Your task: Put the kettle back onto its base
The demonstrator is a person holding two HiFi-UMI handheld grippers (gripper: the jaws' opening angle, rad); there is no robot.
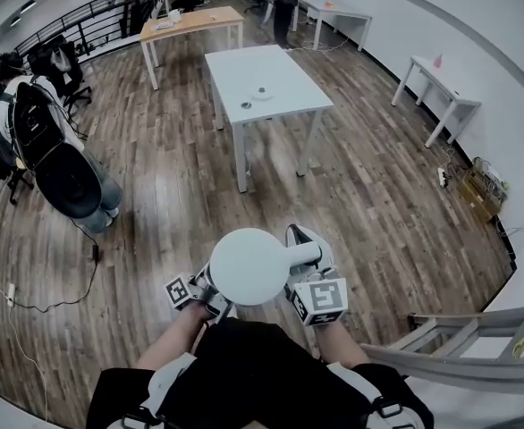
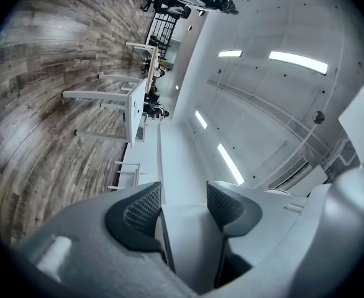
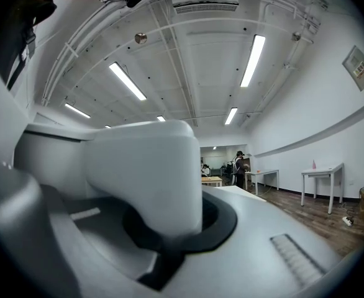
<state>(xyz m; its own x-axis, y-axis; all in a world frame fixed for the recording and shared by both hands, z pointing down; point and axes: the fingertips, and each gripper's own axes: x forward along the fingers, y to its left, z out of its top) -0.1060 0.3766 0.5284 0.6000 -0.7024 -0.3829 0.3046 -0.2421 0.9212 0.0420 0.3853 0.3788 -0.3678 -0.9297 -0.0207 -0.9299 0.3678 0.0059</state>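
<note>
I carry the white kettle (image 1: 247, 266) in front of my body, above the wooden floor. My right gripper (image 1: 308, 273) is shut on the kettle's handle (image 3: 148, 172), which fills the right gripper view. My left gripper (image 1: 210, 291) holds the kettle's opposite side. In the left gripper view a white edge of the kettle (image 2: 185, 228) sits between its ribbed pads (image 2: 141, 210). The round kettle base (image 1: 261, 92) lies on the white table (image 1: 284, 74) farther ahead, with a small dark ring (image 1: 246, 105) beside it.
A person sits in a black office chair (image 1: 65, 181) at the left. A wooden table (image 1: 190, 21) stands behind the white one, and more white tables (image 1: 441, 83) line the right wall. An aluminium ladder (image 1: 459, 351) lies at the lower right. A cable (image 1: 29, 302) crosses the floor.
</note>
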